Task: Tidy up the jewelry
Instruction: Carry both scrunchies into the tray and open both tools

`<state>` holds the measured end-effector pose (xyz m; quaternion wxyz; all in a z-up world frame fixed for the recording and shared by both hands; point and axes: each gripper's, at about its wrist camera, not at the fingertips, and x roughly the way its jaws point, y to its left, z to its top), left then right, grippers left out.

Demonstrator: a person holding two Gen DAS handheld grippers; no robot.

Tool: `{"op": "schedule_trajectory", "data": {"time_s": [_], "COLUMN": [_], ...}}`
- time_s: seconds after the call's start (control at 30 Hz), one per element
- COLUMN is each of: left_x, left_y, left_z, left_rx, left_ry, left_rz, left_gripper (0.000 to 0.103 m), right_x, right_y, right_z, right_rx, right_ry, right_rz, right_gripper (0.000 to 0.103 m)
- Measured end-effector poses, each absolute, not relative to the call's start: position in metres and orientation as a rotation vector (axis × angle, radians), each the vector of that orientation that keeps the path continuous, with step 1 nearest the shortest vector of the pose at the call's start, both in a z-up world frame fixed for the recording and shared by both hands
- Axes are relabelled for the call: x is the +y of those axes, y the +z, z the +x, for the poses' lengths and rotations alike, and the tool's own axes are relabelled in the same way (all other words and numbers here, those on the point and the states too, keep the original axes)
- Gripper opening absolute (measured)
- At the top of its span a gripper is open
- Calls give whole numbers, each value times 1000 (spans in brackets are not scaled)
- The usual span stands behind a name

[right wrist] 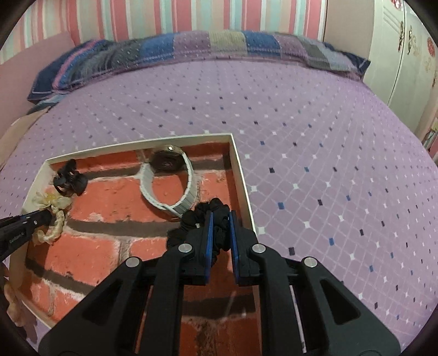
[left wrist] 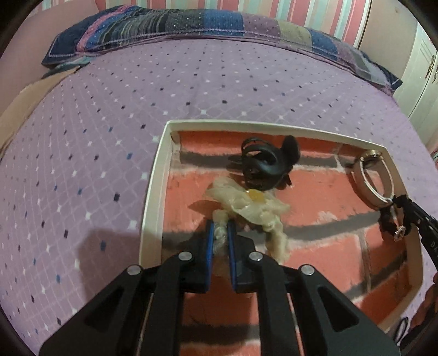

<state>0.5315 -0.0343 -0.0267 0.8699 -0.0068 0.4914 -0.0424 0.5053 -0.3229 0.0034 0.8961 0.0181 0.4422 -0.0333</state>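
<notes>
A white-rimmed tray (left wrist: 154, 186) with a red brick-pattern lining lies on the purple bed; it also shows in the right wrist view (right wrist: 242, 175). My left gripper (left wrist: 219, 227) is shut on a cream scrunchie (left wrist: 246, 202) with an amber bead, low over the tray's left side. My right gripper (right wrist: 219, 219) is shut on a black scrunchie (right wrist: 202, 221) at the tray's right edge. A black claw hair clip (left wrist: 262, 164) lies in the tray's far left part. A white-strapped watch (right wrist: 169, 180) lies at the tray's far right.
The purple diamond-dotted bedspread (left wrist: 95, 150) surrounds the tray. A patchwork pillow (left wrist: 164, 24) lies along the striped wall at the far side. A white cupboard (right wrist: 405, 54) stands to the right of the bed.
</notes>
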Motion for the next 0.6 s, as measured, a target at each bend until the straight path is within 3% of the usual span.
{"op": "schedule_trajectory", "data": {"time_s": [0.4, 0.6], "left_x": [-42, -41], "left_y": [-25, -21], "left_z": [542, 538], "left_rx": [1040, 1032], "left_ry": [-79, -57], "left_rz": [22, 17], "left_gripper": [14, 16], "right_x": [-324, -319], "right_y": [-17, -12], "right_z": [531, 525], "right_rx": [1029, 1000], "right_ry": [-98, -73], "right_rz": [20, -1], "right_gripper": [13, 24]}}
